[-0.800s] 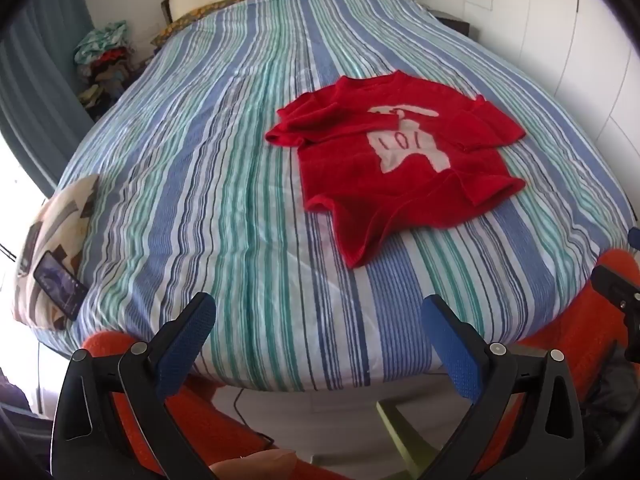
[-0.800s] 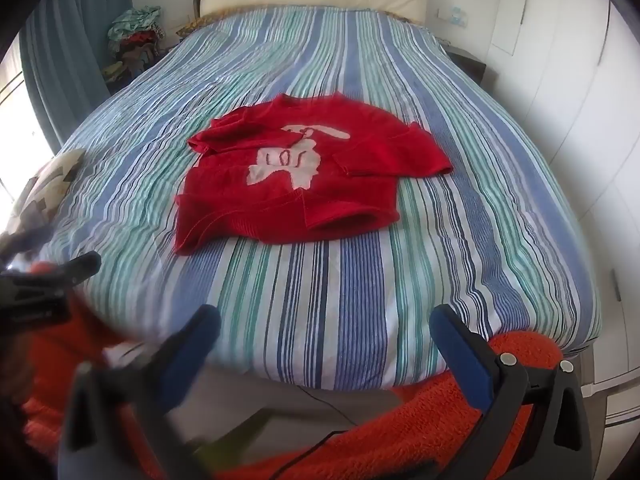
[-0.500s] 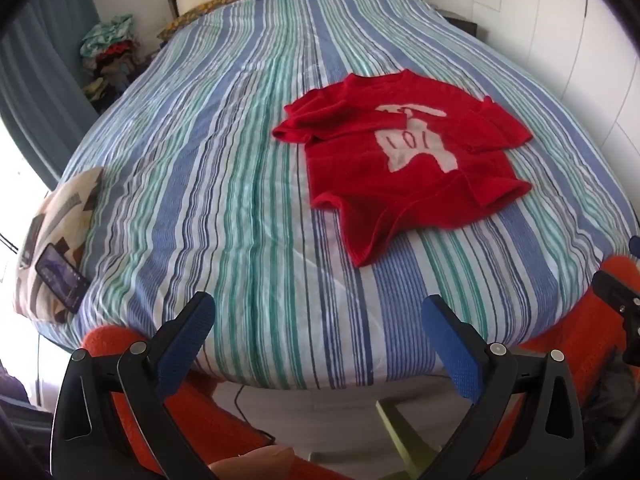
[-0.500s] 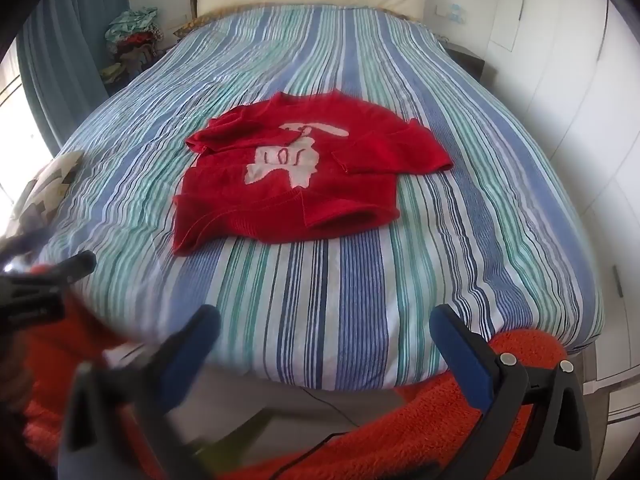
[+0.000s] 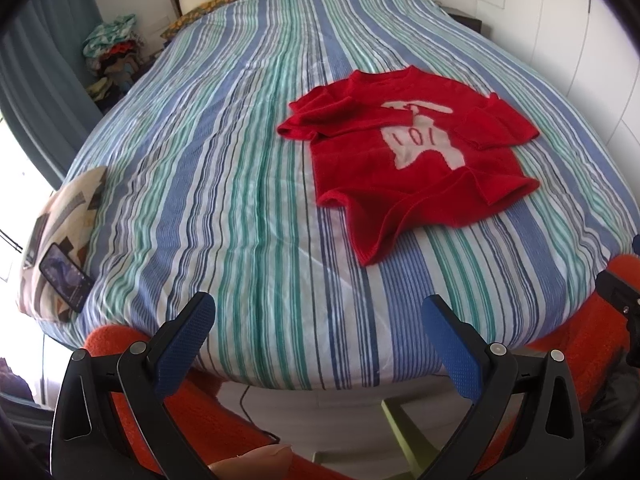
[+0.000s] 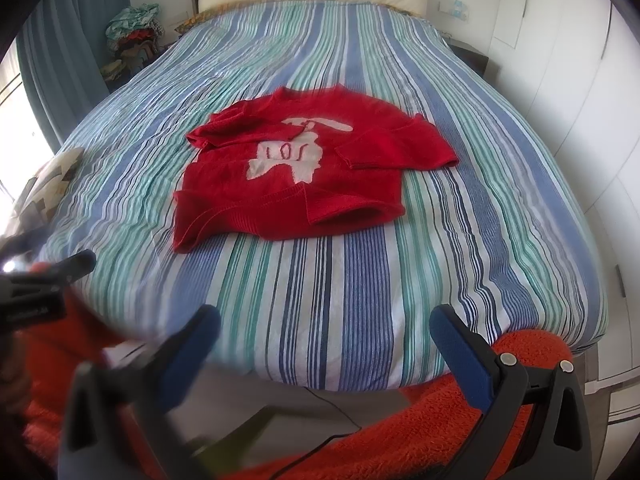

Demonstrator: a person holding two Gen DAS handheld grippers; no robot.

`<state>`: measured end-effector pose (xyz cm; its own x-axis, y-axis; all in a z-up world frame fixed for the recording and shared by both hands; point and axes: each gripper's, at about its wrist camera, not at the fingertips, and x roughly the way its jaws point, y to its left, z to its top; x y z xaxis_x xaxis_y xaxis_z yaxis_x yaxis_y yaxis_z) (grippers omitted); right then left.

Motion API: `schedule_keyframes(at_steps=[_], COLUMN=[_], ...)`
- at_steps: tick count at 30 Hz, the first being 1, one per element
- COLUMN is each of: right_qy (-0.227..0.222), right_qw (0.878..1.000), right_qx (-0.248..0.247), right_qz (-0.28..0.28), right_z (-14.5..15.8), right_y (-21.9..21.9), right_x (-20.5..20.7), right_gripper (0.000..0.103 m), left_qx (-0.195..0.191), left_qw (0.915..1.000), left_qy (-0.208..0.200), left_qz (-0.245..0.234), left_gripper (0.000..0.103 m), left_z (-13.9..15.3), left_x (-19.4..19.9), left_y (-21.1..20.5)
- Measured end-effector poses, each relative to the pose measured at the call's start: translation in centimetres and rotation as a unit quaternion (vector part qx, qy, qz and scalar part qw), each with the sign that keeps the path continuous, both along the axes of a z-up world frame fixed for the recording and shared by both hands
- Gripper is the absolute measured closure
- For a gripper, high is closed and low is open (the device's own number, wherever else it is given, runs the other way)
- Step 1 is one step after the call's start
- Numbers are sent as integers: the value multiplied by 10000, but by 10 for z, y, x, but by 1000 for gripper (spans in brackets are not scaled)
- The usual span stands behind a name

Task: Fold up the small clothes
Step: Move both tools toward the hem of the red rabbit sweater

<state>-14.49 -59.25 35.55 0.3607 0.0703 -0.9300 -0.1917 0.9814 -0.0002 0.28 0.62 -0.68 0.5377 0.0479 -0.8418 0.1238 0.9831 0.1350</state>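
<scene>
A small red sweater [image 5: 404, 148] [image 6: 304, 172] with a white figure on its chest lies crumpled on the striped bed cover [image 5: 224, 168] [image 6: 460, 216]. Its sleeves are folded inward and its lower hem is rumpled. My left gripper [image 5: 318, 316] hangs over the bed's near edge, well short of the sweater, its blue-padded jaws wide open and empty. My right gripper [image 6: 324, 322] also hovers at the near edge, open with nothing between the pads. The left gripper [image 6: 44, 280] shows blurred at the left of the right wrist view.
A patterned cushion [image 5: 60, 224] with a phone [image 5: 66, 276] on it sits at the bed's left edge. Piled clothes [image 5: 114, 54] stand by the curtain at far left. White wardrobe doors [image 6: 572, 80] line the right. Orange fleece clothing [image 6: 420, 432] fills the foreground.
Both grippers have come slightly nearer to the bed, so the sweater sits a little lower and larger in each view. The jaws have stayed wide open.
</scene>
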Motion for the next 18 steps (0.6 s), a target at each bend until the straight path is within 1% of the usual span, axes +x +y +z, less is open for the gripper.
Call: schedule_keyframes(at_steps=[2, 5, 6, 8, 11, 13, 14, 16, 18], right_qy=[-18, -36, -33, -41, -102, -194, -218, -234, -221], right_qw=[10000, 10000, 10000, 9999, 9998, 9996, 9994, 9990, 9987], right_qx=[-2, 31, 43, 121, 193, 222, 248, 363, 414], right_qz=[27, 32, 26, -13, -27, -46, -61, -109, -173], right_z=[1, 2, 1, 1, 1, 2, 2, 2, 1], right_y=[1, 2, 1, -1, -2, -3, -4, -6, -9], right_x=[0, -1, 0, 2, 7, 9, 10, 11, 11], right_gripper=[0, 0, 0, 0, 0, 0, 0, 0, 0], left_qx=[163, 649, 713, 615, 142, -58, -20, 187, 199], left_qw=[9998, 9977, 9973, 9981, 9995, 9987, 9984, 9980, 9973], left_qy=[-52, -217, -196, -26, 293, 490, 503, 451, 489], left_qz=[-31, -9, -15, -69, -7, 145, 245, 399, 510], left_gripper=[0, 0, 0, 0, 0, 0, 0, 0, 0], left_z=[-2, -7, -9, -14, -19, -25, -28, -30, -34], left_x=[-1, -4, -4, -3, 0, 5, 7, 7, 7], left_y=[-2, -7, -7, -4, 6, 14, 16, 22, 27])
